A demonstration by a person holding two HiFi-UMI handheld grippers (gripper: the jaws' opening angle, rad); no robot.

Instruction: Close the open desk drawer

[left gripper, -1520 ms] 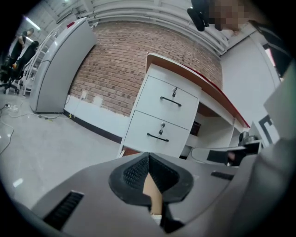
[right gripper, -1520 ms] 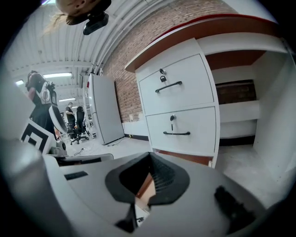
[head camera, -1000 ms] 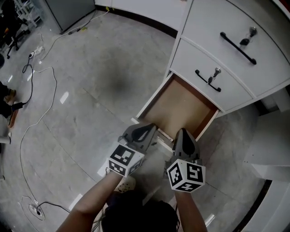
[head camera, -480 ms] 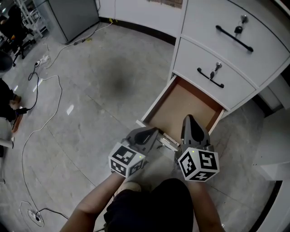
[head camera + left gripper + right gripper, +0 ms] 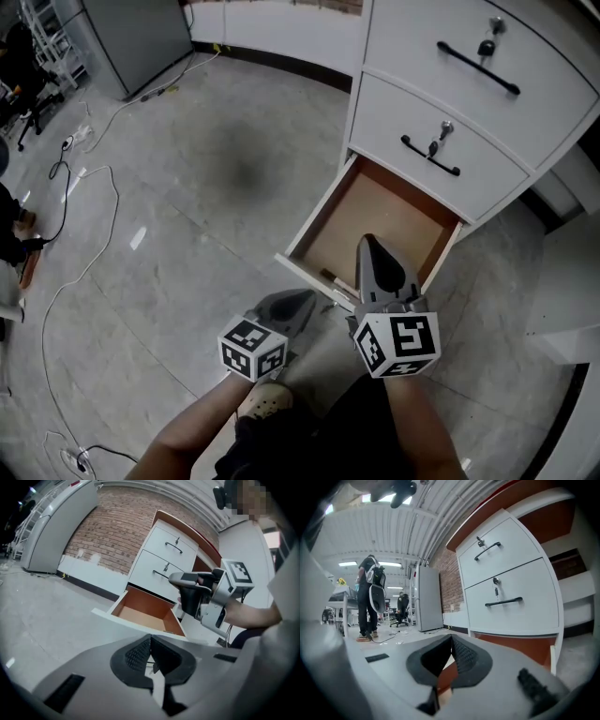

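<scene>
The bottom desk drawer (image 5: 375,220) stands pulled out, its brown inside bare and its white front panel (image 5: 309,275) toward me. My left gripper (image 5: 305,299) is shut and holds nothing; it sits low, just outside the front panel. In the left gripper view the drawer (image 5: 145,611) lies ahead of the shut left gripper (image 5: 150,640). My right gripper (image 5: 367,242) reaches over the front edge, above the drawer's inside, with its pads together and nothing in them. In the right gripper view the right gripper (image 5: 452,639) points at the drawer's brown side wall (image 5: 520,645).
Two closed white drawers (image 5: 427,141) with black handles and keys sit above the open one. Cables (image 5: 80,225) trail across the grey floor at left, near a grey cabinet (image 5: 131,28). A person (image 5: 370,595) stands far off. My shoe (image 5: 262,401) is below the grippers.
The left gripper has sunk lower in front of the drawer's panel. The right gripper has moved forward from the panel's edge to over the drawer's inside. The drawer stays open.
</scene>
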